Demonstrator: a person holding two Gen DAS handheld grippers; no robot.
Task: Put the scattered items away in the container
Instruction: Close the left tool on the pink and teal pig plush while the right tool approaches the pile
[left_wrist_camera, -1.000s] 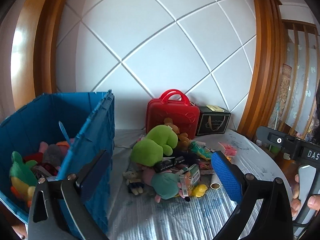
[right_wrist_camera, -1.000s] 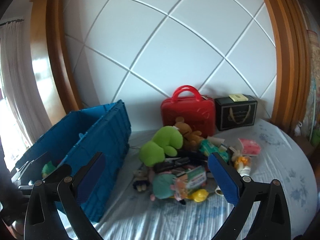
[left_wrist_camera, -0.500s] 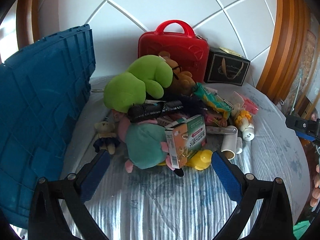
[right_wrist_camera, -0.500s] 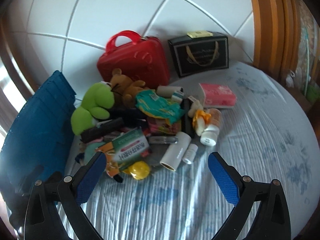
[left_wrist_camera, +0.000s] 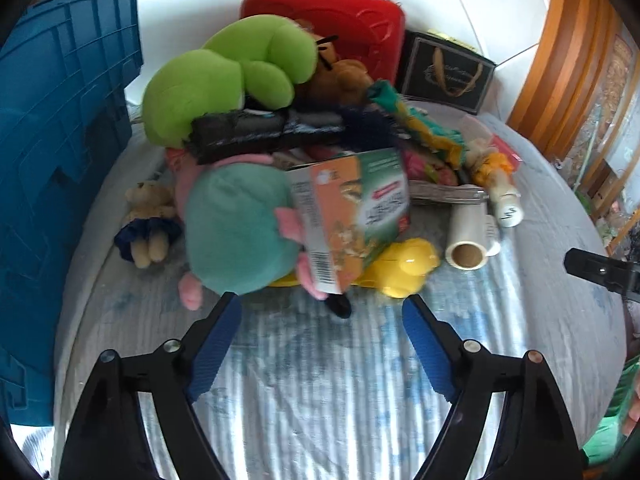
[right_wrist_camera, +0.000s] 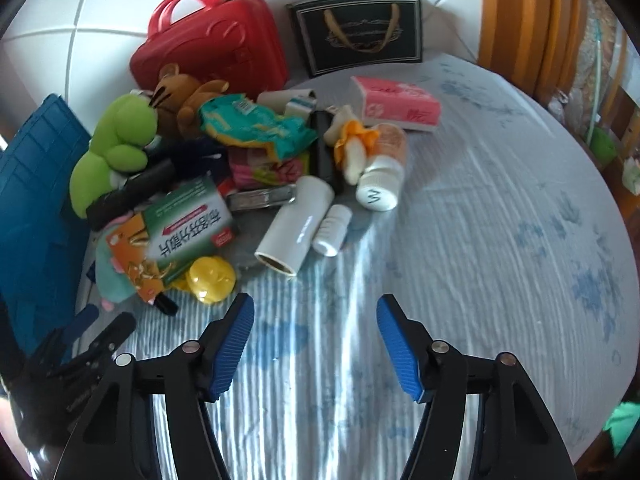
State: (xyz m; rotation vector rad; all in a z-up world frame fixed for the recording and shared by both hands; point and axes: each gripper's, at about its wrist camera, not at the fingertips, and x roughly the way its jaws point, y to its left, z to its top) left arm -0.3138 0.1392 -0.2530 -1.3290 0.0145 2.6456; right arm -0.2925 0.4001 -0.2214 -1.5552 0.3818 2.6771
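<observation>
Two grippers, both empty, both aimed down at the bedsheet (right_wrist_camera: 500, 208). Left gripper (left_wrist_camera: 322, 334): jaws closing, gap wide, nothing between the blue pads, nothing touched. Just past its tips sits the teal plush (left_wrist_camera: 236, 228) with the orange-green box (left_wrist_camera: 352, 216) leaning on it; the yellow round toy (left_wrist_camera: 404, 266) lies just beside the right pad tip. Small bear doll (left_wrist_camera: 148, 220) is off to the left of that, apart from the pads.

Right gripper (right_wrist_camera: 316, 338): jaws closing, narrower gap than the left, only bare sheet between the pads. White roll (right_wrist_camera: 296, 226) and small white bottle (right_wrist_camera: 332, 230) lie near, ahead of the tips; yellow round toy (right_wrist_camera: 212, 280) is just beside the left pad tip. White jar (right_wrist_camera: 380, 188) and pink tissue pack (right_wrist_camera: 400, 104) are farther back.

Rest of pile: green plush (left_wrist_camera: 224, 80), brown plush (right_wrist_camera: 188, 98), green wipes pack (right_wrist_camera: 256, 128), all heaped in front of the red case (right_wrist_camera: 212, 52) and black gift box (right_wrist_camera: 360, 36).

Blue crate (left_wrist_camera: 56, 152), the container, stands at the left edge of both views, beside the pile. Left gripper body shows in the right view's lower left corner.
</observation>
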